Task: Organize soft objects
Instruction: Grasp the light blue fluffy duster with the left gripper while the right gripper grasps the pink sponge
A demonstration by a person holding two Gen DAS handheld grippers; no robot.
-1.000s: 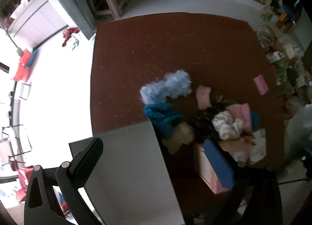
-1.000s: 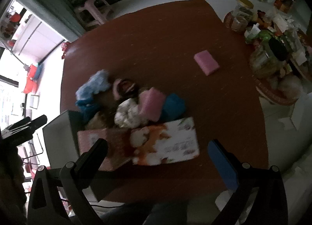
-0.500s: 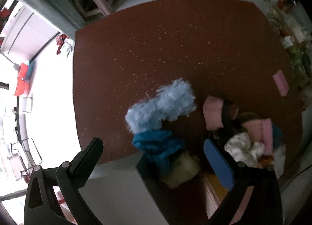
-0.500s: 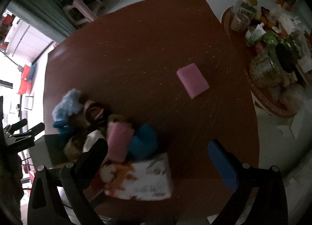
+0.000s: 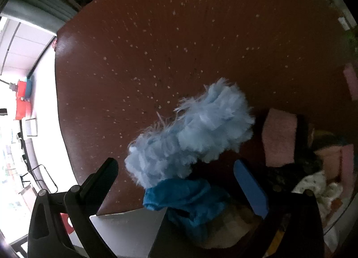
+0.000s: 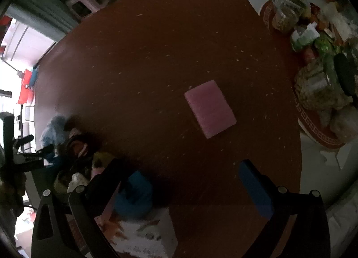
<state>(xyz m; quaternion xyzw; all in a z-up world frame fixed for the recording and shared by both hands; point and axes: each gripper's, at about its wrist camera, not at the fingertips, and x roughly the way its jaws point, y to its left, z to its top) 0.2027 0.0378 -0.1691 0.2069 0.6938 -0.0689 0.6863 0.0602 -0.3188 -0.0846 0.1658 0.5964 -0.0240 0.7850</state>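
One pink sponge (image 6: 209,108) beyond right hand-held gripper (image 6: 181,182)

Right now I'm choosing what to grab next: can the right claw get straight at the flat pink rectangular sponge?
Probably yes: the open right claw faces the flat pink rectangular sponge, lying alone, bare tabletop between.

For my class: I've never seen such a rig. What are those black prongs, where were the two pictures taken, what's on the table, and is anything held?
No robot here: a person holds a two-finger tool in each hand, each with a fisheye camera looking along its fingers. The left tool, open and empty, looks at a fluffy light-blue item and a blue cloth beside a pile of soft things on the brown table. The right tool, also open and empty, faces a pink sponge lying alone on that table.
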